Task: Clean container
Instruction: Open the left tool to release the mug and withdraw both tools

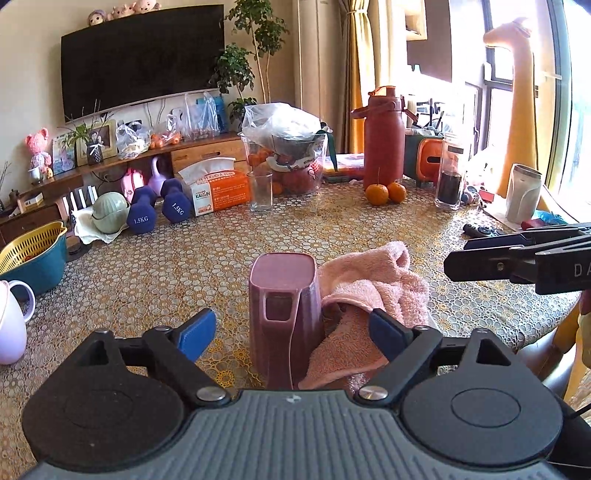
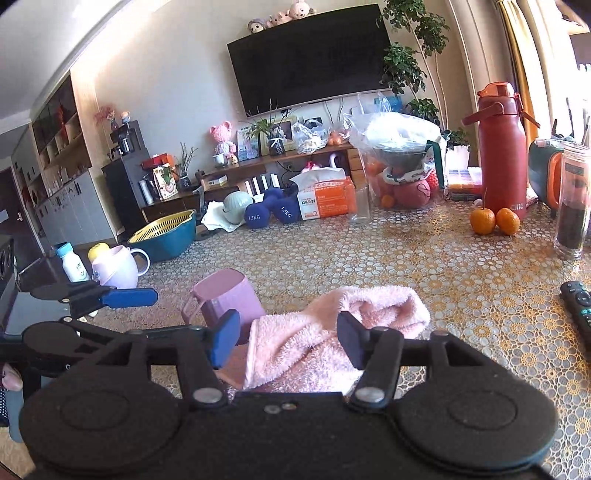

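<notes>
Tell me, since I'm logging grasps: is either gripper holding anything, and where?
Nothing is held. The left gripper is open around the purple cup; the right gripper is open over the pink towel.

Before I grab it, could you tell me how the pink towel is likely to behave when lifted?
The towel lies crumpled in soft folds, so it will probably droop. Its fluffy pile should grip well. It lies against the cup, so lifting may nudge that.

We are in a home living room: a wall television (image 2: 308,55) above a wooden cabinet (image 2: 266,166), plush toys (image 2: 280,16), a houseplant (image 1: 251,55), curtains (image 1: 356,74), dumbbells (image 1: 159,208).
</notes>
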A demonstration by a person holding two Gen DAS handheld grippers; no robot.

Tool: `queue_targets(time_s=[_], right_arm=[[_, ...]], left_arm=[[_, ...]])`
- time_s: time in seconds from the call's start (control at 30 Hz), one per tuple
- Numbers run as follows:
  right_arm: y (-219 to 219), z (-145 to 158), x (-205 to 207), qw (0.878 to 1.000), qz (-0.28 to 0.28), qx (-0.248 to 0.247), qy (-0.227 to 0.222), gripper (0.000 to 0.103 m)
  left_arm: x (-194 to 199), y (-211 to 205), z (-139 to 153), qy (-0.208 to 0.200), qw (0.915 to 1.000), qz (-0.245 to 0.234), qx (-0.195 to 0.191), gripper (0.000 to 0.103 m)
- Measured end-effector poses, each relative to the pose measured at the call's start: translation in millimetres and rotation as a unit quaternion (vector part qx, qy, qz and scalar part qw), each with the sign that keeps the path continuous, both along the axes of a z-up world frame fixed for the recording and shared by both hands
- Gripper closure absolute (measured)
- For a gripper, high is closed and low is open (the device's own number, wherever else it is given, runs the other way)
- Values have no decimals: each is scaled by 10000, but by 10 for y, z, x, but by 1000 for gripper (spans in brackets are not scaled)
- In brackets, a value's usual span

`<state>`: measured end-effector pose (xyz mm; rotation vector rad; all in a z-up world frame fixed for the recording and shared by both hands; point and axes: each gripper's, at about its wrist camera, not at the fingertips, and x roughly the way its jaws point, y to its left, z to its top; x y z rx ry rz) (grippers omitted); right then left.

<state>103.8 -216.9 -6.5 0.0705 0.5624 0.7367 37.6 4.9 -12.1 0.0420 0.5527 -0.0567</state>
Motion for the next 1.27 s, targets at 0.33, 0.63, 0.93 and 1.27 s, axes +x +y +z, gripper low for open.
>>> queue_targets(time_s=[0.33,0.63,0.93,1.27], right_arm=[[14,57,-298,9988,-366,-84,-330,43],[24,95,-432,9981,-472,-116,-370,42],[53,85,-512,9979,-469,-188,-394,42],[59,77,-547,9981,-443,-229,-370,42]], left_arm=[[-154,-3,69,-21,9996,56,-281,0],[-267,-80,92,-50,9997,29,-229,0],[-309,-119,103,-138,9998,-36,-137,0],[-286,-100,99,-128,9998,12,-152,0]])
